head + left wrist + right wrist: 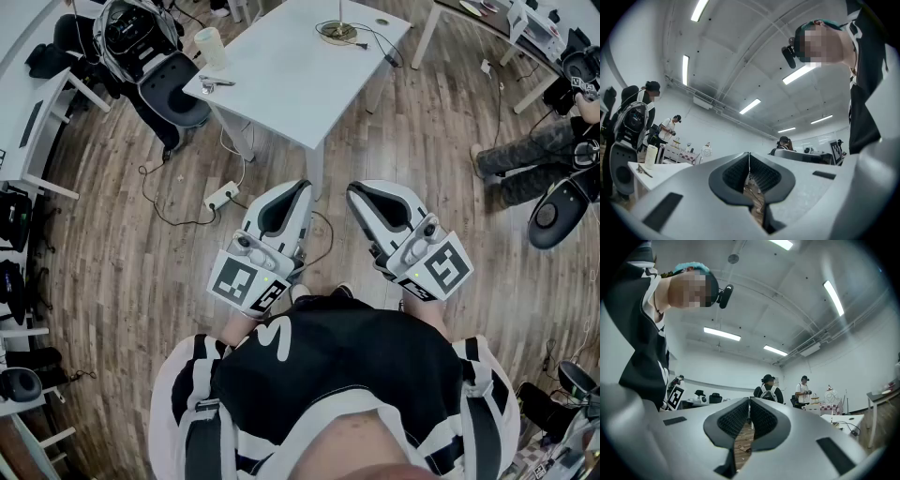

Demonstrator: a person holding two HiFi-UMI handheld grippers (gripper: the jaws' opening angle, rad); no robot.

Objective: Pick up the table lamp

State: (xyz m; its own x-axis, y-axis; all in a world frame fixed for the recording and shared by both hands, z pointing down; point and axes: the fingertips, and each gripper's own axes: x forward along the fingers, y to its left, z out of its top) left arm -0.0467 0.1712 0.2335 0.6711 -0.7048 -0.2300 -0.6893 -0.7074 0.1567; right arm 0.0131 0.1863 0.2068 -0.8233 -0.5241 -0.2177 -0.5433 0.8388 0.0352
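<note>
The table lamp [337,31] stands at the far edge of the white table [291,70]; only its round base and thin stem show, with a black cord trailing to the right. My left gripper [298,188] and right gripper [357,191] hover side by side close to my body, over the wooden floor, well short of the table. Both point toward the table with jaws together and nothing between them. In the left gripper view the left gripper [749,155] shows its ribbed pads meeting. The right gripper [749,401] looks the same in the right gripper view.
A white cup [211,45] and a small metal item [216,82] sit on the table's left corner. An office chair [159,70] with gear stands to the left, a power strip [222,195] with cables lies on the floor, and a seated person's legs [530,155] are at right.
</note>
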